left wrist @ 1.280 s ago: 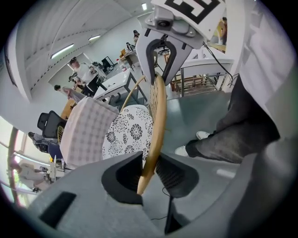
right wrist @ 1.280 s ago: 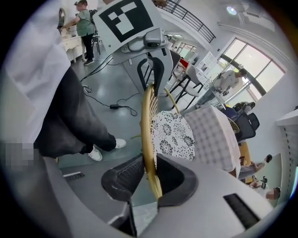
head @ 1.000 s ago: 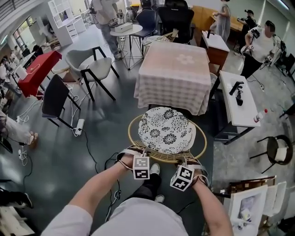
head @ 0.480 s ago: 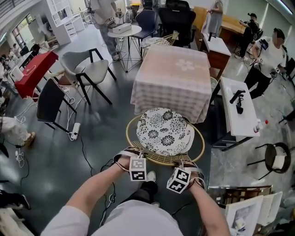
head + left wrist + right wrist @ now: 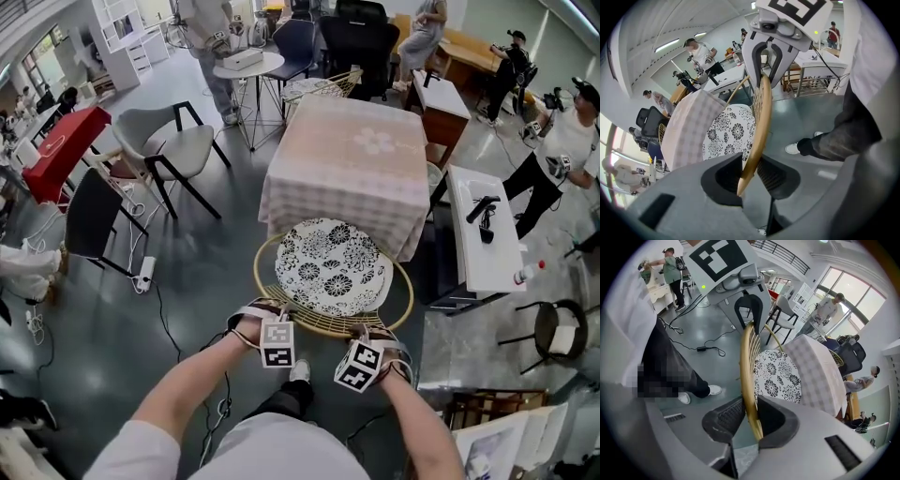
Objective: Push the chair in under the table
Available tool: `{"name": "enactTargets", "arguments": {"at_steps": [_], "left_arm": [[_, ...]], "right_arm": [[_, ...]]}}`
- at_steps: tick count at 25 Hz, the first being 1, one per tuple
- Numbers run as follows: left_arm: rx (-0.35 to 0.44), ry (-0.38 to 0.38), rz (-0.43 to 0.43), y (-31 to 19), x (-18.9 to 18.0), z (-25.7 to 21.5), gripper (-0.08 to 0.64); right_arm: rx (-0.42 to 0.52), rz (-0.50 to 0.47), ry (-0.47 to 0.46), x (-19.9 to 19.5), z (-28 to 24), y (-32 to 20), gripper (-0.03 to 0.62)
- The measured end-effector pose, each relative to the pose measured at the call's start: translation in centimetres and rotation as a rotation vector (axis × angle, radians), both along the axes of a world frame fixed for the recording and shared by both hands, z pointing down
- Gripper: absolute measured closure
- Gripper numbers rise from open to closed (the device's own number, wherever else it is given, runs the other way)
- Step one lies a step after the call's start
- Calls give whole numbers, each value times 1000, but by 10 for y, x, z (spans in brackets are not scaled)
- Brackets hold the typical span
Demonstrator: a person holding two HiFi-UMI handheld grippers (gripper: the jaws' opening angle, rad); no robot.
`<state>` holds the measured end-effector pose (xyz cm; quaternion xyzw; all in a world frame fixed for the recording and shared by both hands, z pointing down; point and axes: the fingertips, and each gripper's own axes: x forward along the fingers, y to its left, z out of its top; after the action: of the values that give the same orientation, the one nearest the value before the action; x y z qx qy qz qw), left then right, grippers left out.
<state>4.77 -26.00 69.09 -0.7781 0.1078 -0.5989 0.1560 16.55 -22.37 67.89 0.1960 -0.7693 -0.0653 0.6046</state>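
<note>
A round rattan chair (image 5: pixel 309 323) with a black-and-white flowered cushion (image 5: pixel 328 267) stands at the near side of a square table (image 5: pixel 352 159) draped in a pale checked cloth. The cushion's far edge meets the hanging cloth. My left gripper (image 5: pixel 258 317) and right gripper (image 5: pixel 382 336) sit side by side on the chair's curved back rim, each shut on it. In the left gripper view the rim (image 5: pixel 761 122) runs between the left gripper's (image 5: pixel 749 177) pads, with the right gripper (image 5: pixel 768 61) further along. The right gripper view shows the rim (image 5: pixel 747 366) clamped in the right gripper (image 5: pixel 751 420).
A white desk (image 5: pixel 483 234) stands close on the table's right. A grey chair (image 5: pixel 173 141), a black chair (image 5: pixel 94 211) and a red table (image 5: pixel 61 150) are to the left. A power strip (image 5: pixel 145 272) and cables lie on the floor. Several people stand at the back.
The chair has slid toward the table with both grippers still on its rim, and the floor clutter has drifted back past me.
</note>
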Motion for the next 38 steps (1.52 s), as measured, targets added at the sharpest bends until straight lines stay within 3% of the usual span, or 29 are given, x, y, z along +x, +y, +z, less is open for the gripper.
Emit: {"name": "enactTargets", "arguments": {"at_steps": [15, 38], "left_arm": [[4, 19, 16, -79, 10, -3, 463], [9, 10, 31, -172, 18, -5, 460]], "right_arm": [[22, 31, 34, 8, 0, -79, 532], [-18, 59, 41, 14, 0, -167, 534]]}}
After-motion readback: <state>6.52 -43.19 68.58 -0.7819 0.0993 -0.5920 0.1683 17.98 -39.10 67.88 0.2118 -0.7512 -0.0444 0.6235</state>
